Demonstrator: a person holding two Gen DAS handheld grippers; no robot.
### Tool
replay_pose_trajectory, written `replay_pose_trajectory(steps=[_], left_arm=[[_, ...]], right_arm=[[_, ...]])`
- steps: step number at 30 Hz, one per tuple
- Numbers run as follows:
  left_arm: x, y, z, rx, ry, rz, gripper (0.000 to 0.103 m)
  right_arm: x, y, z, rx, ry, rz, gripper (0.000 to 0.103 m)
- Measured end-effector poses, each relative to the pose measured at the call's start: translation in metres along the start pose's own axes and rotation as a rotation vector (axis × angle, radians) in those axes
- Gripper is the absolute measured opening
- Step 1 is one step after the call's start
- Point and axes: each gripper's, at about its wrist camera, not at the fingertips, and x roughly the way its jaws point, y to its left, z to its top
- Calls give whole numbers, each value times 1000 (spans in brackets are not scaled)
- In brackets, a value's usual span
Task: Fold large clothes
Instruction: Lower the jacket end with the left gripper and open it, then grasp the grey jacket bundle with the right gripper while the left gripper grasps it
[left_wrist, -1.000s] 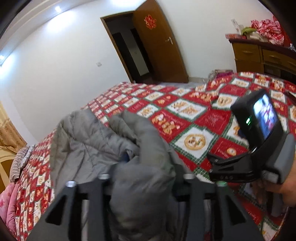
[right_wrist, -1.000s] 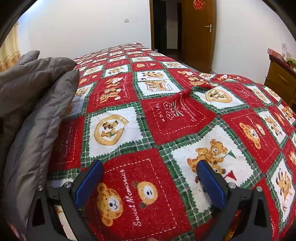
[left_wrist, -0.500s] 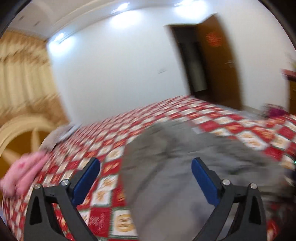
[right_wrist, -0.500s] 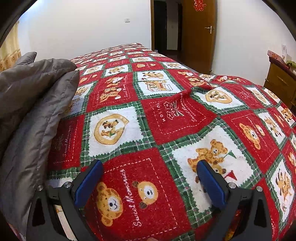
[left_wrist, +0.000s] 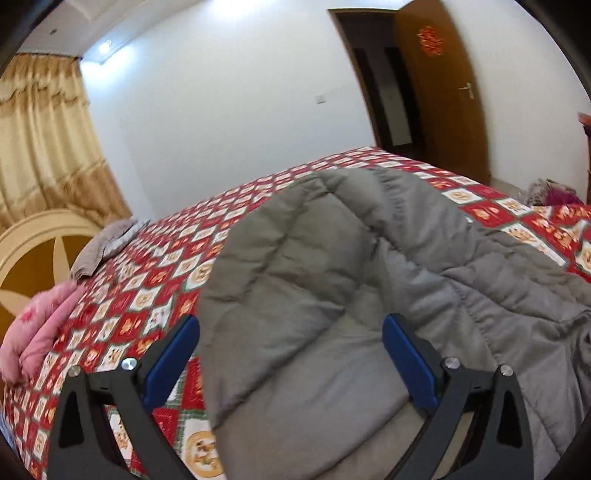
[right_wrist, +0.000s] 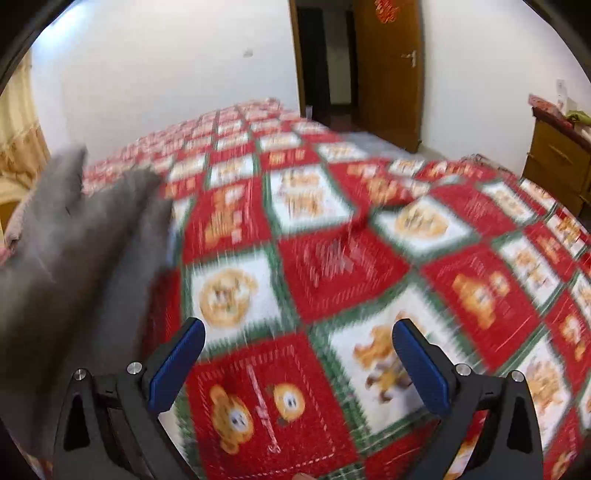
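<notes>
A grey quilted jacket (left_wrist: 369, 280) lies in a folded heap on the bed's red, white and green patchwork blanket (left_wrist: 155, 284). My left gripper (left_wrist: 291, 332) hangs just above its near part, jaws wide open, the blue pads apart from the cloth. In the right wrist view the same jacket (right_wrist: 74, 251) shows blurred at the left edge. My right gripper (right_wrist: 297, 336) stands open above the bare blanket (right_wrist: 369, 266), to the right of the jacket, holding nothing.
A pink garment (left_wrist: 40, 332) and a folded grey-beige cloth (left_wrist: 103, 247) lie near the bed's head by a rounded headboard (left_wrist: 33, 251). An open wooden door (left_wrist: 439, 88) is beyond the bed. A wooden dresser (right_wrist: 557, 158) stands at the far right.
My left gripper let go of the grey jacket, opened wide and swung left, now facing the headboard end. My right gripper rose a little; its view is blurred.
</notes>
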Motion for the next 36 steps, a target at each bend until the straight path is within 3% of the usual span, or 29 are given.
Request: replay_pose_trajectory(steps=[3, 6, 8, 11, 15, 21, 26, 32, 36], left_arm=[[3, -10, 1, 6, 9, -29, 102], [5, -17, 1, 24, 9, -42, 102], [4, -20, 1, 36, 5, -43, 102], [4, -17, 2, 34, 2, -42, 102], [-1, -4, 3, 13, 10, -22, 103], [11, 19, 5, -11, 41, 26, 103], [33, 28, -3, -43, 84, 7, 103], [38, 14, -7, -29, 88, -3, 103], [42, -1, -6, -1, 84, -10, 103]], right_arm=[[-27, 15, 34, -8, -65, 49, 90], [-41, 47, 63, -45, -91, 130, 90], [-40, 73, 72, -74, -85, 167, 89], [-24, 112, 82, -127, -42, 195, 81], [2, 140, 76, -175, 4, 165, 79], [35, 141, 54, -207, 60, 100, 78], [58, 127, 41, -182, 97, 75, 78], [74, 119, 29, -163, 116, 71, 78], [66, 111, 38, -135, 127, 88, 78]])
